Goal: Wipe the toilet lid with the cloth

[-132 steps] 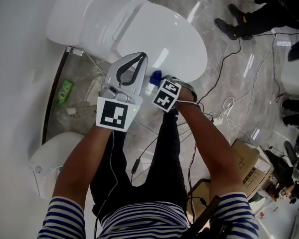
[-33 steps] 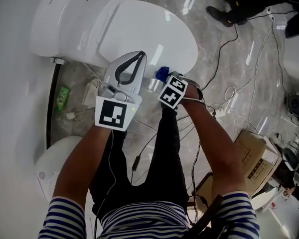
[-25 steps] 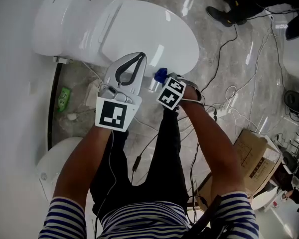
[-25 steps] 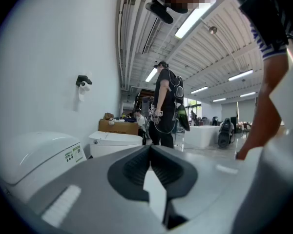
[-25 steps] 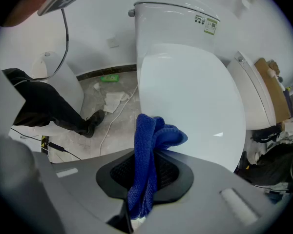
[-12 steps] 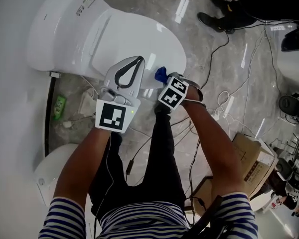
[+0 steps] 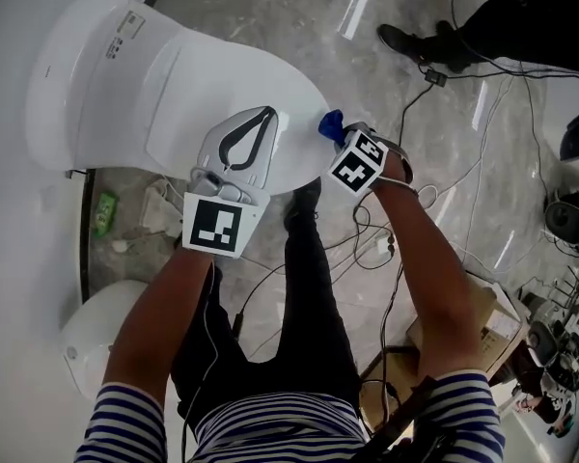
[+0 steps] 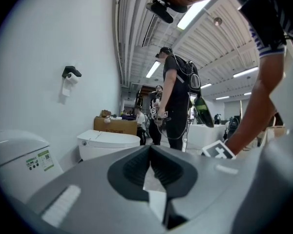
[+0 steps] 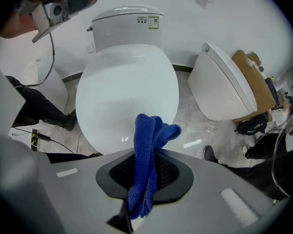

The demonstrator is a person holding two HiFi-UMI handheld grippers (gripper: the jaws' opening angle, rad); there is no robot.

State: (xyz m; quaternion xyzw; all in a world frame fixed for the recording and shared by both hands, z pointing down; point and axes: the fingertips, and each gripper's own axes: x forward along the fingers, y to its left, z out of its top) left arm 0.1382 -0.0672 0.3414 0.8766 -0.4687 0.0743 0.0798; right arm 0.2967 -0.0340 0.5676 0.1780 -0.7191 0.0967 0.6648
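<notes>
Toilet lid lies shut at our left, its long axis running from the tank to the rounded front nearest us. Over its near edge our left gripper has its jaws pressed together on nothing. Further right, our right gripper pinches the blue cloth, whose bunched length points at the lid's front rim.

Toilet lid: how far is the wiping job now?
Done: the cloth is clamped in the right gripper. In hand: it is held near the front edge of the toilet lid. Left: the wiping itself. The left gripper is shut, empty.
</notes>
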